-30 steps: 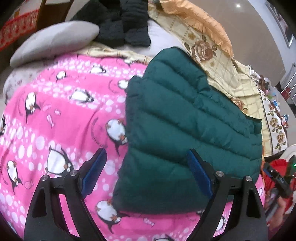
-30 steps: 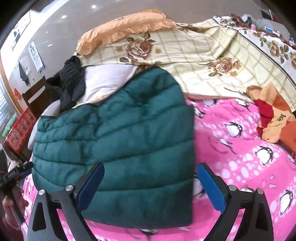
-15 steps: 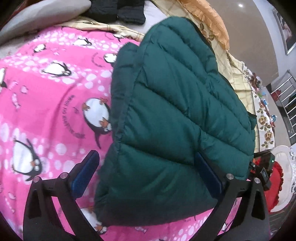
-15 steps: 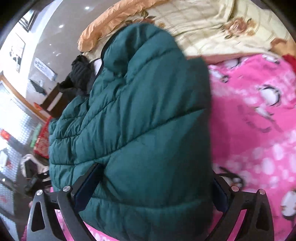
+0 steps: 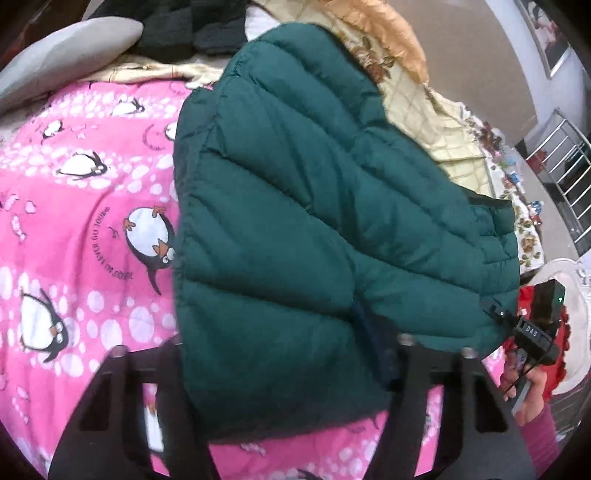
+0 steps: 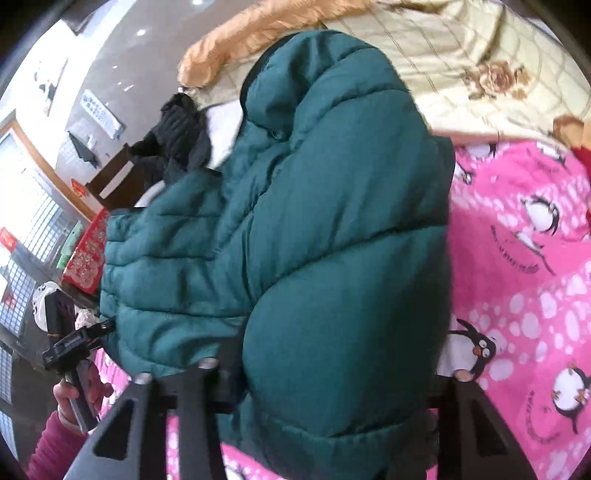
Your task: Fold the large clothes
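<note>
Green puffer jacket [image 5: 314, 229] lies folded on the pink penguin blanket [image 5: 85, 229] on the bed, far end up against the cream floral quilt [image 6: 461, 66]. Left gripper [image 5: 280, 369] is at the jacket's near edge, jaws closing, padded hem bunched between them; the fabric bulges over the right finger [image 5: 384, 362] and hides the left pad, so can't tell if it's clamped yet. Right gripper [image 6: 332, 373] is at the other near corner, jaws also closing with a thick roll of jacket between them, both pads buried under fabric, grip not confirmable. Each camera catches the opposite hand on its handle: right hand [image 5: 524, 384] in the left view, left hand [image 6: 74, 398] in the right view, magenta sleeve on both. Black clothes [image 5: 192, 26] and a grey pillow [image 5: 66, 48] sit past the blanket.
</note>
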`<state>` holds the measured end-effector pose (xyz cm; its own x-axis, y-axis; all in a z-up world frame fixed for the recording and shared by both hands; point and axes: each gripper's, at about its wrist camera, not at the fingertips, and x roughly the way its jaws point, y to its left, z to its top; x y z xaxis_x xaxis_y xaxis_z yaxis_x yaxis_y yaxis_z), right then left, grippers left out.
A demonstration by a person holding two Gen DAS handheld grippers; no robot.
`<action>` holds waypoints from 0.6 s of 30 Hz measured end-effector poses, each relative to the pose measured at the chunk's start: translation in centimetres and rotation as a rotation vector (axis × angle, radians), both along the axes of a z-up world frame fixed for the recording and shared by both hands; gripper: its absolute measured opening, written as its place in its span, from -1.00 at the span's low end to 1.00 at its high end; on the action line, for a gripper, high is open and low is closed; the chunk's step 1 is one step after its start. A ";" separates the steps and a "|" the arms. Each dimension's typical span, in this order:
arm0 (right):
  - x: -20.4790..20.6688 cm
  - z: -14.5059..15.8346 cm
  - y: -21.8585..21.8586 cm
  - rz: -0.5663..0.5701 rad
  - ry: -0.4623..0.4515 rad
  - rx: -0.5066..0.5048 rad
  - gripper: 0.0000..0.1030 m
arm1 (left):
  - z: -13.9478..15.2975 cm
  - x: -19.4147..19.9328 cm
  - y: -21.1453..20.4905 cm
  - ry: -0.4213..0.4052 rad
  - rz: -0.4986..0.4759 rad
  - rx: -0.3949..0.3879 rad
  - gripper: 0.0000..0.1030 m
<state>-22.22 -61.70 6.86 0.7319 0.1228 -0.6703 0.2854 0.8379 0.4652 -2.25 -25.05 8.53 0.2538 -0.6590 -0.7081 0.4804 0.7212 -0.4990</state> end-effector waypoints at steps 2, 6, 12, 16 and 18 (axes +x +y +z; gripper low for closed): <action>-0.9 1.6 0.8 0.009 -0.027 -0.015 -0.26 | 1.3 -0.6 0.9 0.008 -0.008 -0.031 -0.06; -2.9 3.8 2.5 0.023 -0.030 -0.020 -0.29 | 4.3 -3.4 2.4 -0.038 -0.045 -0.043 -0.11; -7.6 4.5 4.9 0.074 0.011 0.004 -0.29 | 5.0 -8.4 4.6 -0.025 -0.094 0.008 -0.11; -9.6 2.3 5.5 0.094 0.083 0.034 -0.28 | 2.3 -10.2 5.5 0.040 -0.102 0.080 -0.11; -10.0 0.4 5.4 0.065 0.138 0.046 -0.08 | 0.8 -9.9 5.8 0.064 -0.073 0.098 -0.01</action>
<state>-32.21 -56.27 7.23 0.6229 0.1997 -0.7564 0.2954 0.8352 0.4638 -12.19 -19.27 9.35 0.1598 -0.6007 -0.7834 0.5028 0.7324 -0.4590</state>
